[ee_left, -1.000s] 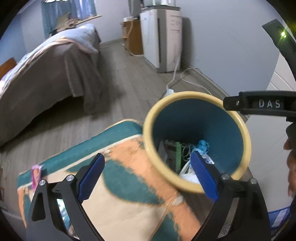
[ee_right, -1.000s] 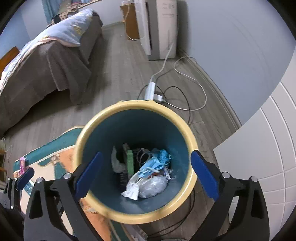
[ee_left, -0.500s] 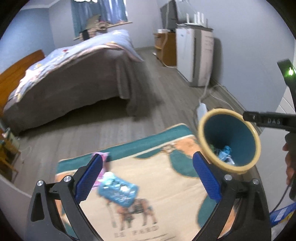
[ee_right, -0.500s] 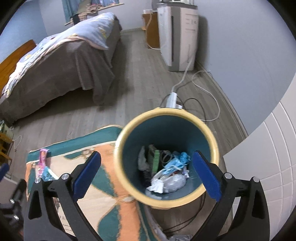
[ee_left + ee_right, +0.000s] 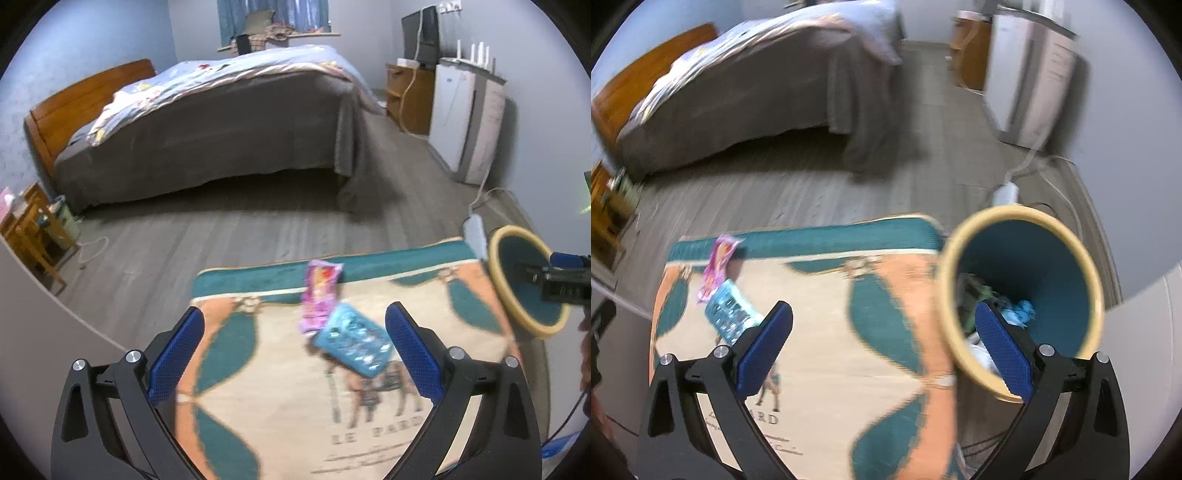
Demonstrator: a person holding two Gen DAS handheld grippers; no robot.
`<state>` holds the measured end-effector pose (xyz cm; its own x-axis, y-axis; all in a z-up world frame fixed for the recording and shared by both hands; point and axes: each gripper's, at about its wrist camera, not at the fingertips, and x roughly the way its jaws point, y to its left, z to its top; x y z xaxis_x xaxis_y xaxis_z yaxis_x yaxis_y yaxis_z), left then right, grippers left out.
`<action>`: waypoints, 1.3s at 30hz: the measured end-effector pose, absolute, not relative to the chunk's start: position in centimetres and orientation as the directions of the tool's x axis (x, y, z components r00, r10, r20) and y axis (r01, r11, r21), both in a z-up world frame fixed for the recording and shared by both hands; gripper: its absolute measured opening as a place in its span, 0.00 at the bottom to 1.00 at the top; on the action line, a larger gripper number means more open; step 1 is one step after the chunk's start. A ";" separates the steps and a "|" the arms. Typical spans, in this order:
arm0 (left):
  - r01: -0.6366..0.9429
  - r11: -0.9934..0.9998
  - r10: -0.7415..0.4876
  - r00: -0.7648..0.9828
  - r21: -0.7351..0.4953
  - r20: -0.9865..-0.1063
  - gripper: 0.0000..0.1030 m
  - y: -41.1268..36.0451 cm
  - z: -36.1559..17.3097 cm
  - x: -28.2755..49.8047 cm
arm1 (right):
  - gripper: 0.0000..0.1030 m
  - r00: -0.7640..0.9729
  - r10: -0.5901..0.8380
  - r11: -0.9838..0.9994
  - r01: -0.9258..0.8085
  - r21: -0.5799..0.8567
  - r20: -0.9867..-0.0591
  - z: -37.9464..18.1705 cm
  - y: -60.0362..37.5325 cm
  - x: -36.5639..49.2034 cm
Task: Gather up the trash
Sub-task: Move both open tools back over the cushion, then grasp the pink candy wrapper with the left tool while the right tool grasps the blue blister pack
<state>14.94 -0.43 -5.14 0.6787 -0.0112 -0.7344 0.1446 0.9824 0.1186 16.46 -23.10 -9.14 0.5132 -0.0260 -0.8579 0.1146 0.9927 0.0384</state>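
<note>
A pink wrapper [image 5: 319, 293] [image 5: 717, 267] and a light-blue packet [image 5: 352, 343] [image 5: 729, 313] lie touching each other on a patterned rug [image 5: 273, 398] [image 5: 827, 350]. My left gripper [image 5: 295, 356] hangs open above the rug, the blue packet just inside its right finger. A teal bin with a yellow rim [image 5: 496, 280] [image 5: 1021, 214] stands off the rug's right end, with crumpled trash inside. My right gripper [image 5: 884, 350] is open and empty, its right finger in front of the bin's mouth; the bin's base is hidden.
A bed [image 5: 221, 122] with a grey cover fills the far side. A white appliance [image 5: 465, 122] and a wooden cabinet [image 5: 408, 98] stand by the right wall, with a power strip and cables [image 5: 1008, 192] behind the bin. A small wooden stand [image 5: 33, 236] is at left.
Both grippers swung left, away from the bin and over the rug. The wrapper and blue packet have come into the left wrist view, and the bin slid to the right edge.
</note>
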 end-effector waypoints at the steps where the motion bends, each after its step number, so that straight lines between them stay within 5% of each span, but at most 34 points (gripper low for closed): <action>1: 0.138 0.982 -0.001 0.674 0.126 -0.738 0.95 0.2 -5.4 15.2 | 0.94 0.500 -0.018 0.996 0.082 0.026 -0.866 -9.8 -21.6 17.0; 6: 0.114 0.978 0.054 0.665 0.173 -0.745 0.95 2.6 -6.4 16.7 | 0.94 0.470 0.026 0.999 -0.043 0.007 -0.882 -11.8 -16.8 18.9; 11: 0.047 0.995 0.041 0.630 0.090 -0.775 0.95 6.0 -7.7 18.9 | 0.94 0.407 0.092 0.979 -0.204 0.008 -0.909 -14.7 -12.2 20.7; 31: 0.049 0.997 0.021 0.512 0.053 -0.859 0.95 6.5 -12.5 24.1 | 0.93 0.258 0.138 0.913 -0.407 0.022 -0.956 -21.6 -6.2 23.9; 39: 0.080 0.995 0.008 0.501 0.055 -0.865 0.95 4.4 -13.2 24.8 | 0.38 0.239 0.191 0.905 -0.418 0.077 -0.952 -20.3 -8.6 23.3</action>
